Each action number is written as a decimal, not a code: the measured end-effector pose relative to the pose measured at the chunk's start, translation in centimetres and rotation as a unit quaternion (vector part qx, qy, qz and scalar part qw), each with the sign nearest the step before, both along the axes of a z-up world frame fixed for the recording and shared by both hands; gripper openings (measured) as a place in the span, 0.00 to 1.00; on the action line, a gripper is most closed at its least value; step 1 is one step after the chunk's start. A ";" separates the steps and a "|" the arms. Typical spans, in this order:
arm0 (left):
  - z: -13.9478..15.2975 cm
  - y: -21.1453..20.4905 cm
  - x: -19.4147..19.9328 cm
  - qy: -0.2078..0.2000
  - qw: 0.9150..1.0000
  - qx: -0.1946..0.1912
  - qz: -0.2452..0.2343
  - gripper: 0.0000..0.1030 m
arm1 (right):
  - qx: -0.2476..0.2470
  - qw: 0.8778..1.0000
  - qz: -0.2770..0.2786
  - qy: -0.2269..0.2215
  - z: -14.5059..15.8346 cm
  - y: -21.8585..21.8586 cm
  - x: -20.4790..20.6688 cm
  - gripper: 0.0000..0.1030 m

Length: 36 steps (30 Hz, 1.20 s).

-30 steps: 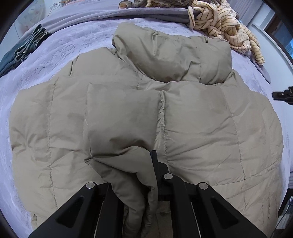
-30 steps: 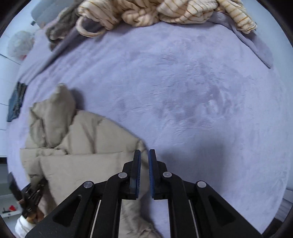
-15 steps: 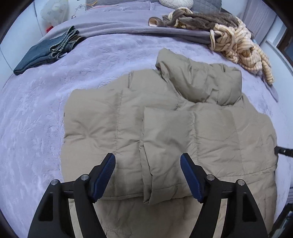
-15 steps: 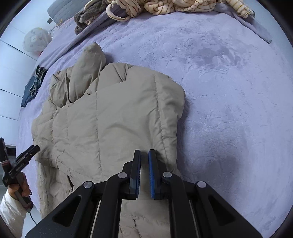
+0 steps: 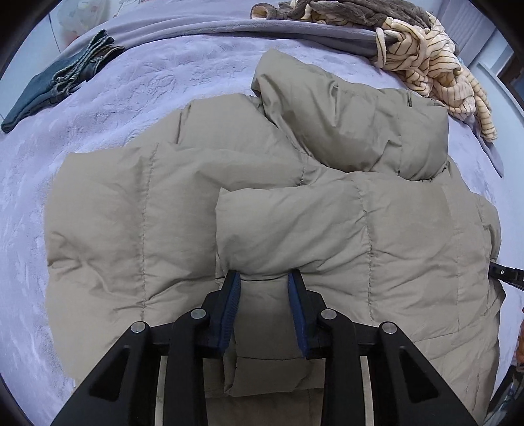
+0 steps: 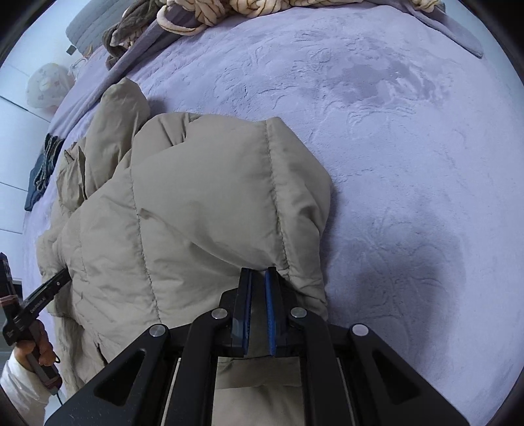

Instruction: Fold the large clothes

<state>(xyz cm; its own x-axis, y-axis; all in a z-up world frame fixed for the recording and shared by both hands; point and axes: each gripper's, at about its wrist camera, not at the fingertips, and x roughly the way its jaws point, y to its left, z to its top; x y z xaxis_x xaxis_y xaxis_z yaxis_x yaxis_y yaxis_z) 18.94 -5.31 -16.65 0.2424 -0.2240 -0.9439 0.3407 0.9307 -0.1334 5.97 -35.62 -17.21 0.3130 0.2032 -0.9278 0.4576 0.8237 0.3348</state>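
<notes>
**Both my grippers on the puffer jacket**

My left gripper [image 5: 264, 278] has its jaws closing, a puffy ridge of the beige puffer jacket [image 5: 294, 213] bulging between the blue pads [image 5: 231, 304]; whether the pads already press the cloth I cannot tell, for a gap shows beside each one. My right gripper [image 6: 257, 273] has its jaws nearly together, and a thin fold of the jacket's edge runs down between its pads [image 6: 271, 314], so I read that as a pinch on the jacket [image 6: 203, 203].

Outward from my left jaws the jacket lies spread across the lilac bedspread [image 5: 131, 88], quilted panels running away from me, with its hood or collar [image 5: 353, 124] bunched up at the far end. From my right side the jacket heaps up left of the jaws, and bare bedspread [image 6: 409, 164] fills the right.

Further off, dark jeans [image 5: 62, 78] lie at the far left of the bed, and a striped cream garment [image 5: 435, 72] is piled at the far right beside a brown one [image 5: 344, 13]. At the lower left of the right view, my other hand [image 6: 36, 344] grips its handle, a white sleeve [image 6: 16, 390] below it
</notes>
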 end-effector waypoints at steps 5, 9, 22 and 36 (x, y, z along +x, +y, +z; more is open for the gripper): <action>2.5 1.7 -2.4 0.006 1.000 0.011 0.004 0.32 | 0.032 0.999 -0.022 -0.018 2.7 -0.2 -3.9 0.33; 4.2 3.2 -5.8 0.018 1.000 0.018 0.007 0.32 | 0.050 0.998 -0.035 -0.022 4.1 0.9 -7.2 0.42; 7.9 7.5 -15.7 0.012 0.998 0.026 0.048 0.90 | 0.108 0.994 -0.031 0.013 3.7 6.1 -14.4 0.59; 6.1 12.7 -21.5 0.035 0.998 0.033 0.044 1.00 | 0.124 0.991 -0.060 -0.007 4.6 11.9 -19.6 0.84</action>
